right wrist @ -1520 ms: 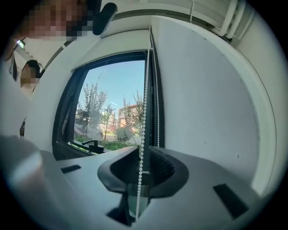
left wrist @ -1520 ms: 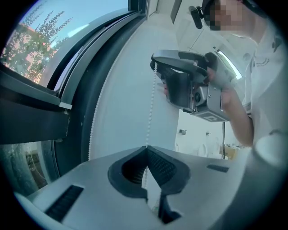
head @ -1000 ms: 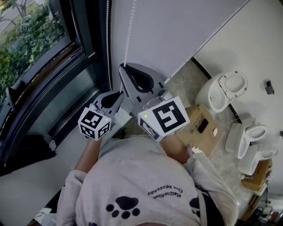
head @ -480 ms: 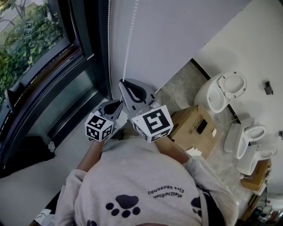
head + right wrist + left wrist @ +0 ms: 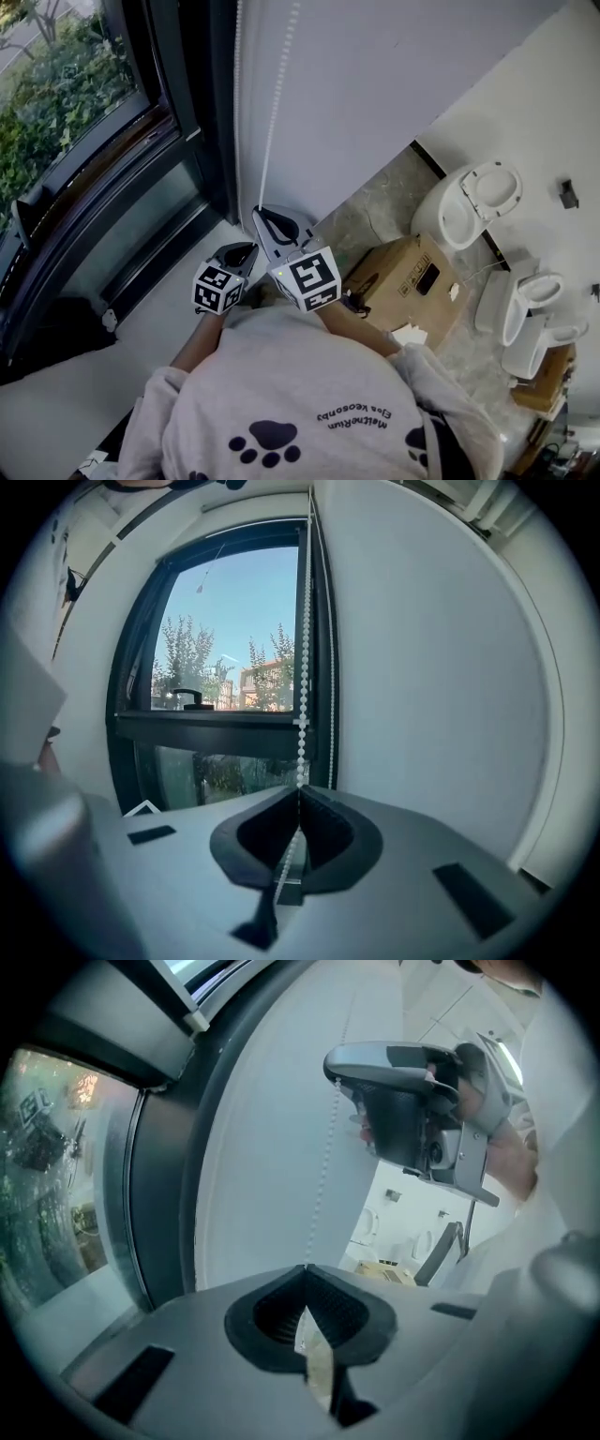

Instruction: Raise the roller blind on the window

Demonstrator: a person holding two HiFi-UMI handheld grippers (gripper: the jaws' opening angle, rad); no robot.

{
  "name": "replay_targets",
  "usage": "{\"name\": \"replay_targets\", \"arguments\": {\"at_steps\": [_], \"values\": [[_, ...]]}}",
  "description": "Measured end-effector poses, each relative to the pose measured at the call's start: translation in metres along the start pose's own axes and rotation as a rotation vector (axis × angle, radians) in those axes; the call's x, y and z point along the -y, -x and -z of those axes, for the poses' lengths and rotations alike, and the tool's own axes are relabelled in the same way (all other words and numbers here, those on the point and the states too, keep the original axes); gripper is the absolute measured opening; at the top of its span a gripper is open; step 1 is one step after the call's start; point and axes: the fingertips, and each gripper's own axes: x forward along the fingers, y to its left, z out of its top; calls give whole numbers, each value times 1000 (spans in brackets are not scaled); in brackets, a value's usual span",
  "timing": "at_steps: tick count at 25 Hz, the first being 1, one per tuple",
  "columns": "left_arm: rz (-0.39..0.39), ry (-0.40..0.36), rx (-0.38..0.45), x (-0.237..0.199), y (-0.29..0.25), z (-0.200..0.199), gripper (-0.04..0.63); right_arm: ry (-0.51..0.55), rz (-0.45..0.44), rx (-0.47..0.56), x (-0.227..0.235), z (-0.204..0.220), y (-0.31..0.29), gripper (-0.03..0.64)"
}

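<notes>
A white bead chain [image 5: 272, 131] hangs along the white wall beside the dark-framed window [image 5: 141, 178]. My right gripper [image 5: 257, 212] points up at it, and in the right gripper view [image 5: 300, 791] the jaws are shut on the bead chain [image 5: 304, 667], which runs down between them. A second strand [image 5: 331, 667] hangs just to its right. My left gripper [image 5: 249, 246] sits just lower and to the left. In the left gripper view [image 5: 305, 1267] it is shut where the bead chain [image 5: 326, 1162] meets its tip, with the right gripper [image 5: 328, 1061] above. The blind itself is not in view.
A pale window sill [image 5: 159, 314] lies below the glass. On the floor to the right stand a cardboard box [image 5: 412, 277] and white toilets [image 5: 473, 202]. The person's grey shirt [image 5: 300, 403] fills the bottom of the head view.
Both grippers have moved down along the wall, away from the head camera, still shut on the chain. The right one stays just above the left.
</notes>
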Motion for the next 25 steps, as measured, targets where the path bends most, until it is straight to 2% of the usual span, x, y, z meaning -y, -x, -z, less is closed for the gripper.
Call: {"name": "replay_targets", "arguments": {"at_steps": [6,9,10,11,13,17,21,25], "values": [[-44,39,20,-13,2,14,9,6,-17,-10,-5,16,-5,9],[-21,22,29,-10,2,13,11,0,-20,-5,-4,14,-6,10],[-5,36,41,-8,4,10,62,-3,-18,-4,-3,15,-6,10],[8,57,59,-7,7,5,152,-7,-17,-3,-2,15,-6,10],[23,88,97,-6,17,-12,169,-12,-14,1,1,15,-5,11],[55,65,209,0,50,-80,161,-14,-9,10,5,15,-4,10],[74,-39,364,19,94,-174,101,-14,-8,22,6,15,-3,11],[90,-162,403,45,118,-242,86,-16,-20,23,4,14,-4,10]]}}
